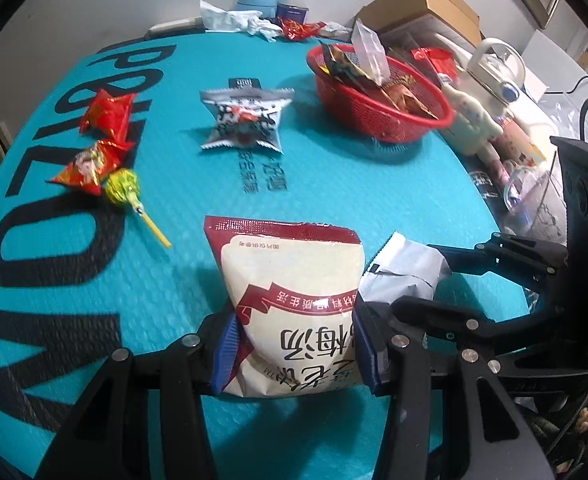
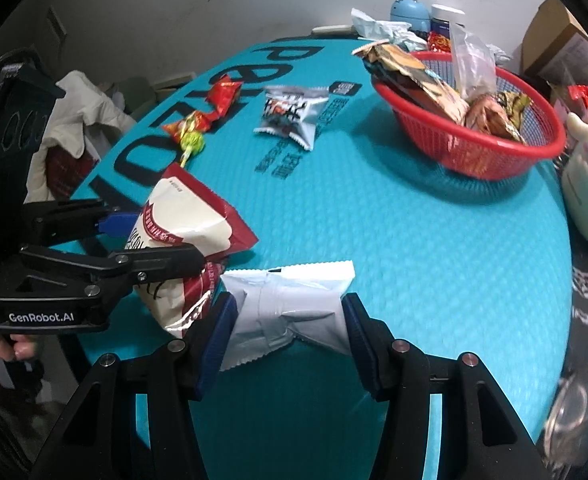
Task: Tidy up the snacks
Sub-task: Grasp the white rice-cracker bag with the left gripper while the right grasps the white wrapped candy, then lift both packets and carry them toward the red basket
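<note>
Clamped in the left gripper: a cream pouch. Pinched in the right gripper: a white packet. Both low over the table, near the red basket. Risk: slack wrappers slipping, or colliding.

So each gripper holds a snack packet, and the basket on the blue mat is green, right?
Not quite: the basket is red, as the left wrist view shows. The left gripper holds a cream-and-maroon packet, the right gripper a white packet.
</note>
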A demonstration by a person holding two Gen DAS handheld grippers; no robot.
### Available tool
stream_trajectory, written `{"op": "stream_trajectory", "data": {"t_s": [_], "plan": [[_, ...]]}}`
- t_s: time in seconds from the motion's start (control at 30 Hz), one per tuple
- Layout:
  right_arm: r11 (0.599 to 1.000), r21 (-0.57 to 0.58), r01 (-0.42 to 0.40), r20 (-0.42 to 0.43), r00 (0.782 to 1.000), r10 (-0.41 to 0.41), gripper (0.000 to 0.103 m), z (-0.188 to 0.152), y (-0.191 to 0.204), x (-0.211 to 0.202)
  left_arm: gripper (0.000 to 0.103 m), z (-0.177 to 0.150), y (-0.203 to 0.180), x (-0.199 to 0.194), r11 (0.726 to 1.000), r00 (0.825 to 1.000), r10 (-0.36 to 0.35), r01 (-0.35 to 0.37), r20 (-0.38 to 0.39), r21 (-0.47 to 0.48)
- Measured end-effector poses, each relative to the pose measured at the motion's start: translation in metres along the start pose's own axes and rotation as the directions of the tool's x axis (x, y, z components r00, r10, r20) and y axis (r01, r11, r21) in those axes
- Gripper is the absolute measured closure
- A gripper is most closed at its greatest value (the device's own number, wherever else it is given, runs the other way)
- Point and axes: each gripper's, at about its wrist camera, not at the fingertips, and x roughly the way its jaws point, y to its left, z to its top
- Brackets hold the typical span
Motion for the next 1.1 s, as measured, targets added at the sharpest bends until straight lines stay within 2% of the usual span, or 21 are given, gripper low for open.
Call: {"op": "stream_trajectory", "data": {"t_s": [0.17, 0.27, 0.43, 0.5, 0.67, 0.7, 0.8, 0.93, 1.03, 1.1], "plan": [[1.000, 0.003, -0.002, -0.004, 1.000, 0.002, 0.046, -0.005, 0.000, 0.001, 0.053, -0.003, -0.001, 0.004, 1.000, 1.000, -0.002, 0.002, -0.007, -0.018], [1.000, 0.006, 0.002, -0.013, 1.000, -0.002, 0.043, -0.006, 0.002, 0.006, 0.045, -0.002, 0.000, 0.012, 0.999, 0.999, -0.014, 0.013, -0.033, -0.033], [0.998, -0.055, 0.043, -0.001, 0.999, -0.043, 0.034, -0.009, 0.012, 0.010, 0.037, -0.005, -0.014, 0.016, 0.999, 0.999, 0.039, -0.039, -0.010, 0.035], [0.992, -0.084, 0.093, 0.010, 0.996, -0.093, 0.035, -0.010, 0.016, 0.012, 0.037, -0.006, -0.018, 0.017, 0.996, 0.998, 0.068, -0.068, -0.001, 0.057], [0.979, -0.129, 0.155, 0.037, 0.988, -0.152, 0.037, -0.013, 0.022, 0.016, 0.037, -0.009, -0.020, 0.017, 0.993, 0.995, 0.090, -0.093, 0.036, 0.079], [0.976, -0.137, 0.171, 0.049, 0.985, -0.166, 0.043, -0.014, 0.023, 0.016, 0.037, -0.010, -0.021, 0.017, 0.992, 0.994, 0.096, -0.100, 0.042, 0.083], [0.977, -0.134, 0.168, 0.061, 0.985, -0.161, 0.049, -0.015, 0.023, 0.015, 0.047, -0.010, -0.020, 0.017, 0.989, 0.991, 0.121, -0.124, 0.050, 0.080], [0.986, -0.102, 0.131, 0.066, 0.990, -0.125, 0.051, -0.017, 0.018, 0.010, 0.055, -0.009, -0.018, 0.013, 0.991, 0.993, 0.113, -0.115, 0.030, 0.074], [0.994, -0.058, 0.090, 0.076, 0.993, -0.086, 0.051, -0.019, 0.013, 0.002, 0.056, -0.010, -0.022, 0.010, 0.994, 0.996, 0.082, -0.084, 0.026, 0.073], [0.995, -0.046, 0.092, 0.090, 0.992, -0.088, 0.051, -0.020, 0.012, -0.003, 0.056, -0.010, -0.024, 0.008, 0.995, 0.997, 0.067, -0.069, 0.029, 0.072]]}}
